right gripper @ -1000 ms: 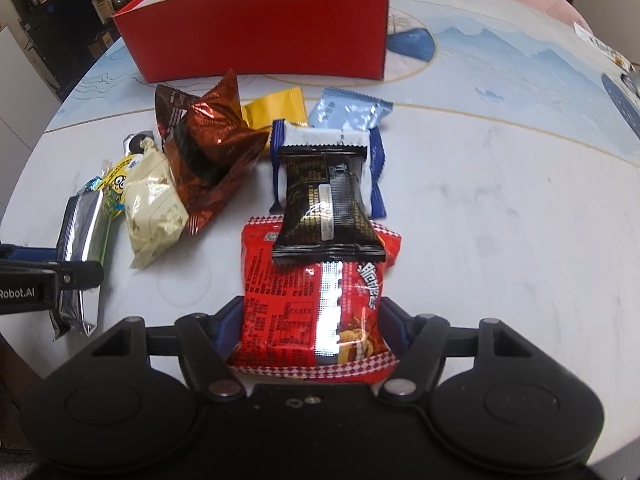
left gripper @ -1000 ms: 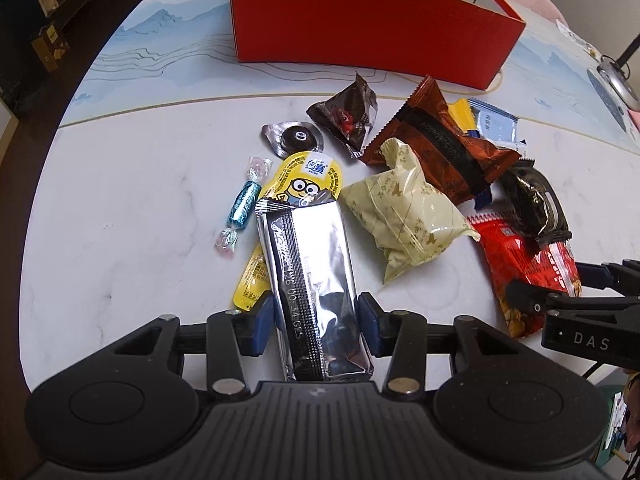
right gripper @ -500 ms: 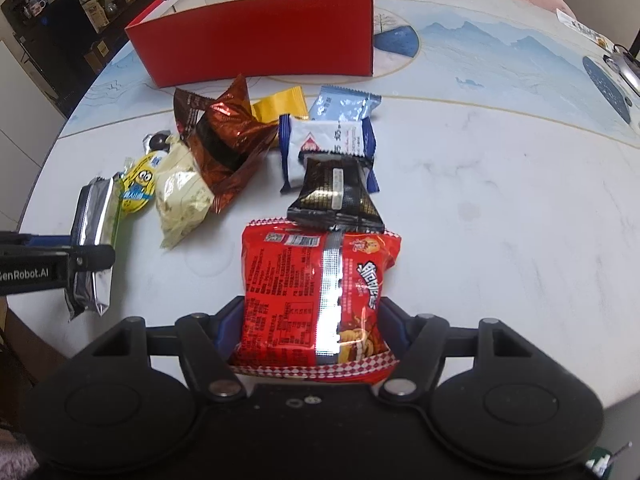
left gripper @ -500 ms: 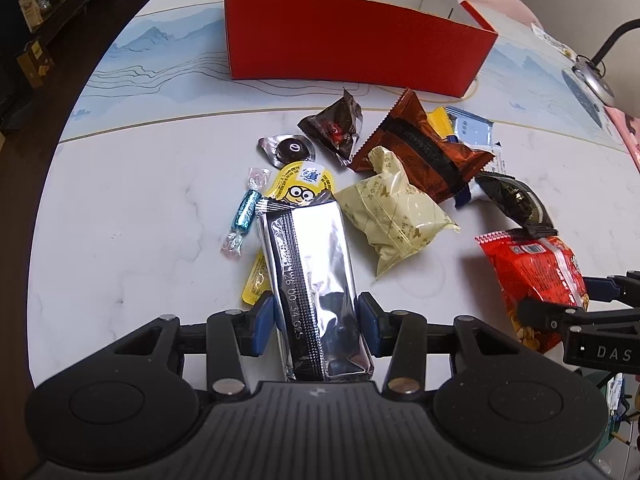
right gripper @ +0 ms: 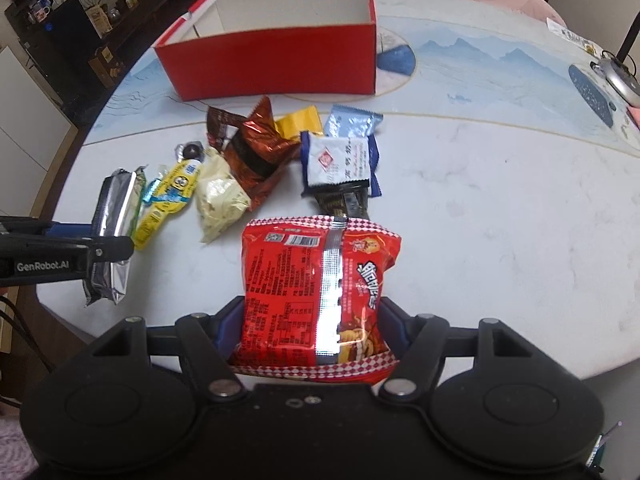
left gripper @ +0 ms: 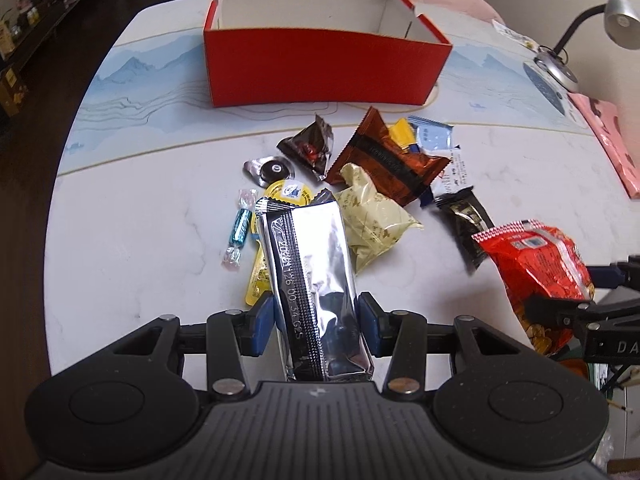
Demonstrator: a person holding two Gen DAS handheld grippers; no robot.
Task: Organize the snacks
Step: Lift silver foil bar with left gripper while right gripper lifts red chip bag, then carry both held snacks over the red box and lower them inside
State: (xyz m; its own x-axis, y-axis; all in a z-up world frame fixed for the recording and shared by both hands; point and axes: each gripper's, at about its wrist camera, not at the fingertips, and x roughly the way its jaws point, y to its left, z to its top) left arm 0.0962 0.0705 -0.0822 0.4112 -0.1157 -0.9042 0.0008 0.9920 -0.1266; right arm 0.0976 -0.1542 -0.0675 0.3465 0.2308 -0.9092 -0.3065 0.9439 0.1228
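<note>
Silver pouch (left gripper: 316, 280): pinched low down between the left gripper's (left gripper: 316, 320) fingers, its long upper part free and clear of the worktop (left gripper: 140, 240), above the near end of the snack pile. Red bag (right gripper: 320, 288): pinched at its near end by the right gripper (right gripper: 316, 328), fingers pressing its sides, hanging above the worktop to the right of the pile.

Risks, judged:
- Both grips sit near one end of a slick foil pack. A quick swing toward the box (left gripper: 320, 64) could let a pack pivot or slide out.
- The red bag is puffy; a hard squeeze may crush the contents, a soft one may lose it.
- The box has tall walls. A pack carried low could catch the near red wall and push the box farther back.
- Both hands heading to one box at once could collide, or one pack could knock the other.
- The dangling pouch end could brush the yellow sachet (left gripper: 280, 196) beneath it.

Pose: both grippers point steeply down and toward the far side, side by side and apart. Box looks empty inside.
</note>
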